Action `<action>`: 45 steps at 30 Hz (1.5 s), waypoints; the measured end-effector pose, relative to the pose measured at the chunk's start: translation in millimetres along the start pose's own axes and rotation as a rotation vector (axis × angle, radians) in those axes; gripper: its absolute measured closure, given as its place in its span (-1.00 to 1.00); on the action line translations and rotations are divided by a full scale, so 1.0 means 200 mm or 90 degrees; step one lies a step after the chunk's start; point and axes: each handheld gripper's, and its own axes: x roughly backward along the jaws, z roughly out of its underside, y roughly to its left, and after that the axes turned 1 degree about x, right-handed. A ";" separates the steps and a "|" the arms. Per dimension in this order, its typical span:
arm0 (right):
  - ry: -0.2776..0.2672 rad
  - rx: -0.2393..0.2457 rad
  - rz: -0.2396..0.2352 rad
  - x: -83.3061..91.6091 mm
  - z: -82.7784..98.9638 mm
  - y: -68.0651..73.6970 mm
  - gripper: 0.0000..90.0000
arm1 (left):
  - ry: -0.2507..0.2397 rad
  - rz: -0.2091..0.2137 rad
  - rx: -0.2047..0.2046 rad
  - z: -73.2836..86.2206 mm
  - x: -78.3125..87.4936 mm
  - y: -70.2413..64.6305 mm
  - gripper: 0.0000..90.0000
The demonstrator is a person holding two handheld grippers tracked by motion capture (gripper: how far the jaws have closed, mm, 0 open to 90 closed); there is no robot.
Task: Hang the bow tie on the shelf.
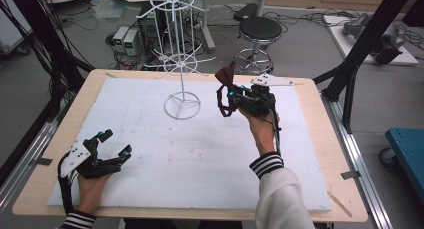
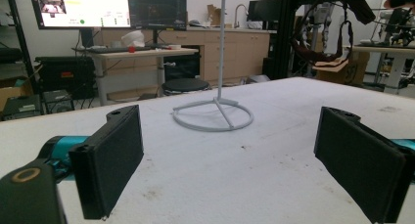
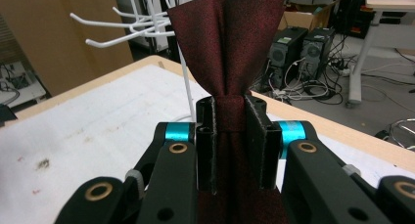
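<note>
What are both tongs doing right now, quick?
Left tongs: open, empty, low over the white foam board.
Right tongs: shut on the dark red fabric bow tie, held up near the white wire rack.

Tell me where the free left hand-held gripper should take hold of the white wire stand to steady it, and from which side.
Grip the thin upright pole of the white wire stand low down, just above its ring base. The pole is the only slim, straight part that open jaws can close across; the base lies flat on the white mat. Come in level from the near left, where the left hand-held gripper rests open, probably clear of the hook arms.
</note>
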 end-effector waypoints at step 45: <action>-0.018 0.028 0.021 -0.18 -0.22 0.18 0.70 | 0.000 0.001 -0.001 0.00 0.00 0.00 -0.75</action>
